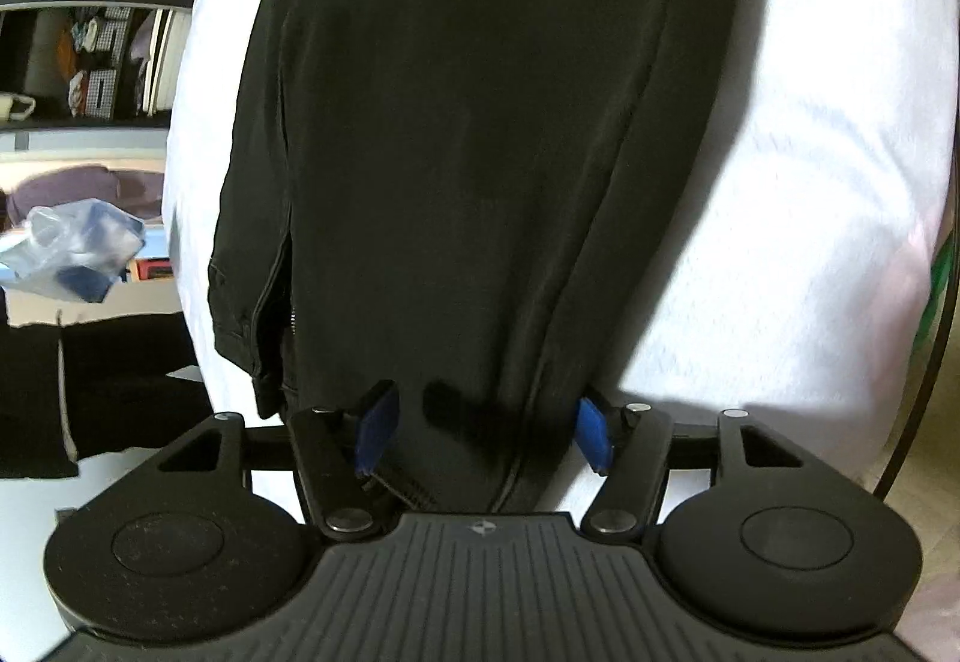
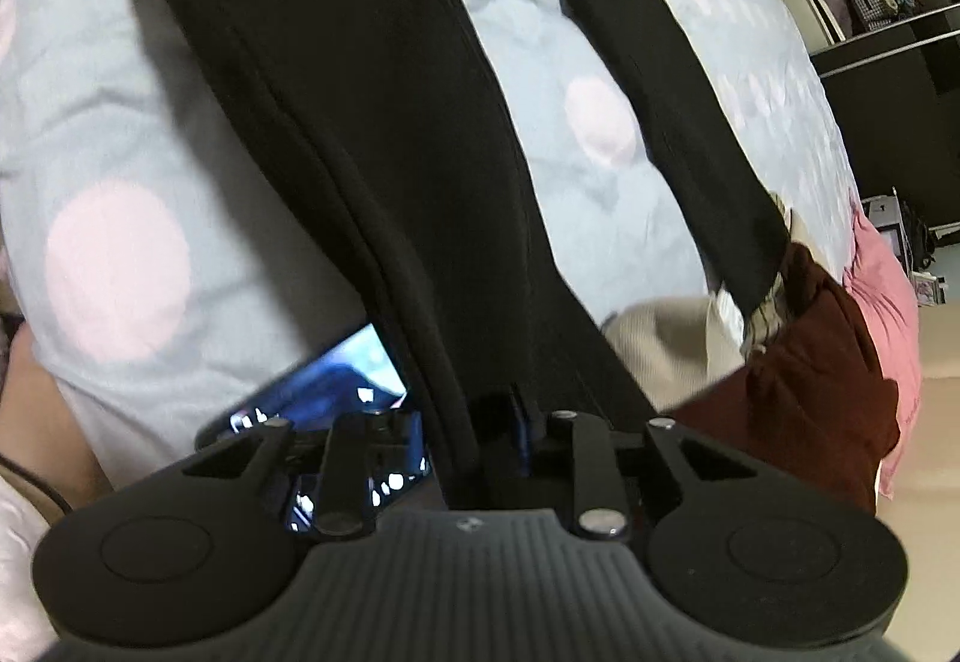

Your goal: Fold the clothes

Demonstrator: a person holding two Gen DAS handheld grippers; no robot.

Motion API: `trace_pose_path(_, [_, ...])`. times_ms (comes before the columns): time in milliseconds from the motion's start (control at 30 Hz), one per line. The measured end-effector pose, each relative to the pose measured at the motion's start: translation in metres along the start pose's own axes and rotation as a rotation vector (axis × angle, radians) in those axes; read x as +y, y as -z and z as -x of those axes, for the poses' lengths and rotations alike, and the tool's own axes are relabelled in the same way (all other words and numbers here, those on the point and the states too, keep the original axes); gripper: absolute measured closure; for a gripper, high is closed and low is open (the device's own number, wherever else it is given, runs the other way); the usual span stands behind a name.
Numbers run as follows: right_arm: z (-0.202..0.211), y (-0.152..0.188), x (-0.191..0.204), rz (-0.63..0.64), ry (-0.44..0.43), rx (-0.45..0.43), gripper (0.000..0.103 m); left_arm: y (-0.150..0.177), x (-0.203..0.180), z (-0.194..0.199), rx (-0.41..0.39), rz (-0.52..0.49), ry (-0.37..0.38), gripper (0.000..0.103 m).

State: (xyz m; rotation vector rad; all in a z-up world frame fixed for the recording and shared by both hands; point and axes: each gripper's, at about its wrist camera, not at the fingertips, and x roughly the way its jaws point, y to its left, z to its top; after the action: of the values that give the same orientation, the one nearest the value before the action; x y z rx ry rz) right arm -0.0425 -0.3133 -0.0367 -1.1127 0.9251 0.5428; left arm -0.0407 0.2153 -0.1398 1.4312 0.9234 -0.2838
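Black trousers (image 1: 456, 152) between the left fingers (image 1: 378, 425), spread wide; right fingers (image 2: 522, 422) pinched onto them

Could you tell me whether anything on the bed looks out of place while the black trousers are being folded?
Yes: a lit phone lies on the bedsheet, partly tucked under the black trousers beside the right gripper. A folding area is an odd spot for it.
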Motion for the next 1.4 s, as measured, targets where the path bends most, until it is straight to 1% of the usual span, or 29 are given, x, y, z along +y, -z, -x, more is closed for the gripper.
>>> trace_pose_path(33, [0.002,0.001,-0.001,-0.011,-0.006,-0.006,0.087,0.000,-0.001,-0.001,0.006,-0.019,-0.006,0.048])
trace_pose_path(67, [0.003,0.001,-0.002,-0.025,-0.006,-0.013,0.091,-0.002,-0.004,0.004,0.011,-0.018,0.015,0.057])
trace_pose_path(100, [0.005,0.000,-0.003,-0.037,0.001,-0.017,0.091,-0.005,-0.008,0.012,0.016,-0.010,0.045,0.073])
trace_pose_path(200, [0.009,0.000,-0.009,-0.078,-0.002,-0.020,0.093,-0.007,0.001,0.011,0.019,0.036,0.055,0.085])
trace_pose_path(233, [0.011,-0.001,-0.011,-0.090,-0.002,-0.021,0.093,-0.006,0.006,0.014,0.016,0.074,0.063,0.089])
trace_pose_path(267, [0.012,-0.002,-0.014,-0.101,0.000,-0.021,0.093,-0.005,0.011,0.018,0.012,0.115,0.073,0.091])
trace_pose_path(367, [0.015,-0.006,-0.023,-0.130,0.003,-0.017,0.093,0.001,0.026,0.029,-0.005,0.189,0.089,0.093])
trace_pose_path(467, [0.020,-0.011,-0.038,-0.170,0.004,-0.017,0.094,0.004,0.045,0.039,-0.015,0.231,0.089,0.093])
trace_pose_path(533, [0.025,-0.016,-0.051,-0.201,0.009,-0.025,0.094,0.003,0.052,0.053,-0.021,0.253,0.087,0.094])
trace_pose_path(700, [0.033,-0.034,-0.092,-0.249,0.020,-0.045,0.094,-0.005,0.098,0.058,-0.035,0.322,0.080,0.094])
trace_pose_path(867, [0.020,-0.060,-0.135,-0.263,0.027,-0.022,0.094,-0.020,0.156,0.054,-0.045,0.407,0.062,0.094])
trace_pose_path(967, [0.003,-0.078,-0.162,-0.276,0.027,-0.003,0.094,-0.036,0.189,0.041,-0.031,0.429,0.045,0.094])
trace_pose_path(1033, [-0.013,-0.091,-0.179,-0.283,0.023,0.014,0.094,-0.050,0.208,0.025,-0.008,0.427,0.038,0.094])
trace_pose_path(1167, [-0.052,-0.121,-0.214,-0.273,0.009,0.056,0.094,-0.080,0.239,-0.015,0.063,0.426,0.051,0.094])
trace_pose_path(1300, [-0.089,-0.153,-0.248,-0.248,0.007,0.071,0.095,-0.104,0.268,-0.056,0.104,0.420,0.043,0.094])
trace_pose_path(1400, [-0.116,-0.176,-0.275,-0.249,0.001,0.089,0.095,-0.119,0.285,-0.084,0.135,0.428,0.062,0.094])
